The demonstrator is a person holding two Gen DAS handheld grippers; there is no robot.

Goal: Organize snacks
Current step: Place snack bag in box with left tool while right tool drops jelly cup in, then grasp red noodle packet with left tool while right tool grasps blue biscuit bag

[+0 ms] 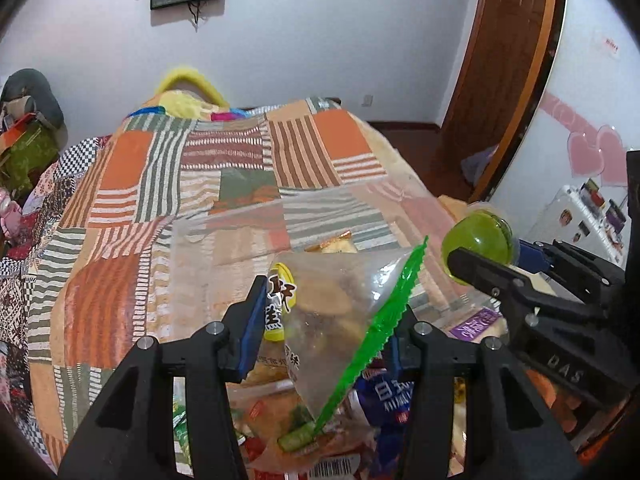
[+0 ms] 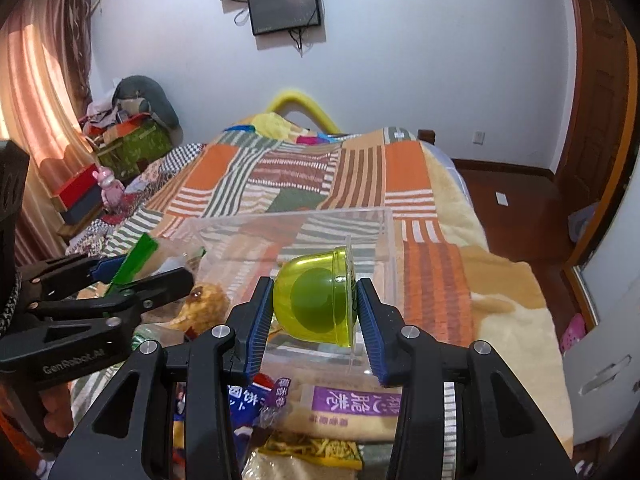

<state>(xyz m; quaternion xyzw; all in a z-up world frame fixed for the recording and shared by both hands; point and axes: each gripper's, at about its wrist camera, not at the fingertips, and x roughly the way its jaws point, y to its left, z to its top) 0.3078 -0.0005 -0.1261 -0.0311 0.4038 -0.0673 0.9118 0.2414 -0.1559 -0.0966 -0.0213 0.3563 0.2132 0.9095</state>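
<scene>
Grippers over the clear bin [image 2: 384, 216] at mid-frame: right gripper [image 2: 316, 314], jaws closed on the green jelly cup [image 2: 314, 300], should lower it inside before releasing, while left gripper [image 1: 326, 322], clamping a clear snack bag [image 1: 332, 312], waits at lower centre.

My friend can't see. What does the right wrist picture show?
The right gripper squeezes a green jelly cup in front of a clear plastic box on a patchwork bed. Snack packets lie below, and the left gripper holds a clear bag with a green edge.
</scene>
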